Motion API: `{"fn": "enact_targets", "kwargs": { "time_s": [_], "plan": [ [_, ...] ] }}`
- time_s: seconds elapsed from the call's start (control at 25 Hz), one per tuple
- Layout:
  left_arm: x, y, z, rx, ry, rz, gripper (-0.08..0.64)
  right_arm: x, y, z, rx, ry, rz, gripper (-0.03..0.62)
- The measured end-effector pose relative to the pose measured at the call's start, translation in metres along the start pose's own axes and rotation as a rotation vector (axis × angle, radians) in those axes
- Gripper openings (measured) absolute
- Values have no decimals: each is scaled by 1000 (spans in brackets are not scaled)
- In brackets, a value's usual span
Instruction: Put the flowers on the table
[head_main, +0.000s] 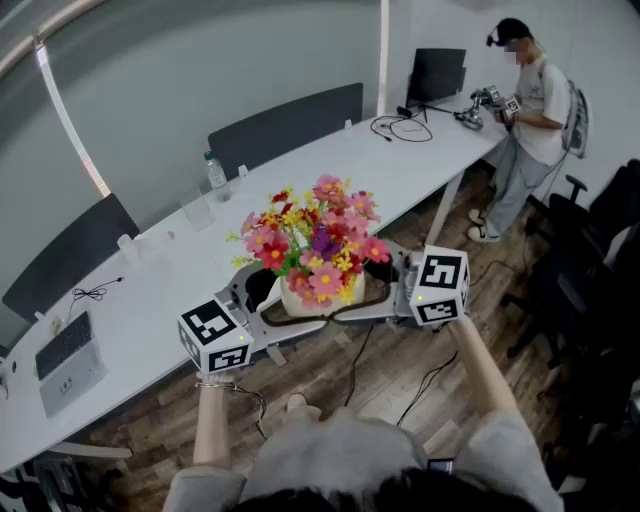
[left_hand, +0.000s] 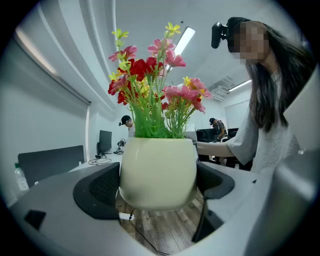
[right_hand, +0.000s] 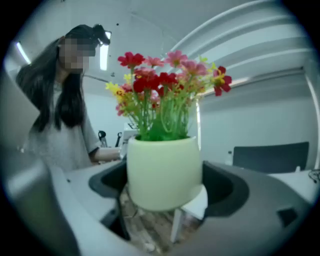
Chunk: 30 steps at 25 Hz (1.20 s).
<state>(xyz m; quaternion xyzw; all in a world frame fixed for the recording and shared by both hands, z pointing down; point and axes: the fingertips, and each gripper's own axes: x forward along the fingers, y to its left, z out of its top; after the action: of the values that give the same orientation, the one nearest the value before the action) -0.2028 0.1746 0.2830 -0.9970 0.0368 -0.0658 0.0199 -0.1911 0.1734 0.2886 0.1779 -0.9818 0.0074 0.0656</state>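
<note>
My left gripper (head_main: 262, 300) and my right gripper (head_main: 386, 294) are both spread wide. Each one pinches the cream pot (head_main: 303, 300) from its own side. In both gripper views the dark pads lie against the round wall of the pot. The flowers (head_main: 315, 240) stand upright in it. The pot hangs in the air over the wooden floor (head_main: 385, 375), just before the near edge of the white table (head_main: 400, 170), and it rests on nothing.

I judge that this is the carrying step. The next move should bring the pot forward over a bare part of the table, clear of the bottle (head_main: 215, 176). Both grippers must stay level so the pot does not tilt. Then I lower it until its bottom sits flat, and only after that loosen the jaws.
</note>
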Motion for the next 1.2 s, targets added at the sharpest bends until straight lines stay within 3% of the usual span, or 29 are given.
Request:
{"fn": "enact_targets", "kwargs": {
  "time_s": [0.68, 0.88, 1.2],
  "plan": [
    [9, -3, -5, -23, -40, -32, 463, -9, -1, -9, 37, -15, -38, 454],
    [31, -2, -9, -22, -10, -49, 463, -26, -10, -17, 24, -5, -64, 454],
    [68, 24, -6, -51, -41, -87, 464, -51, -49, -25, 89, -46, -98, 454]
  ]
}}
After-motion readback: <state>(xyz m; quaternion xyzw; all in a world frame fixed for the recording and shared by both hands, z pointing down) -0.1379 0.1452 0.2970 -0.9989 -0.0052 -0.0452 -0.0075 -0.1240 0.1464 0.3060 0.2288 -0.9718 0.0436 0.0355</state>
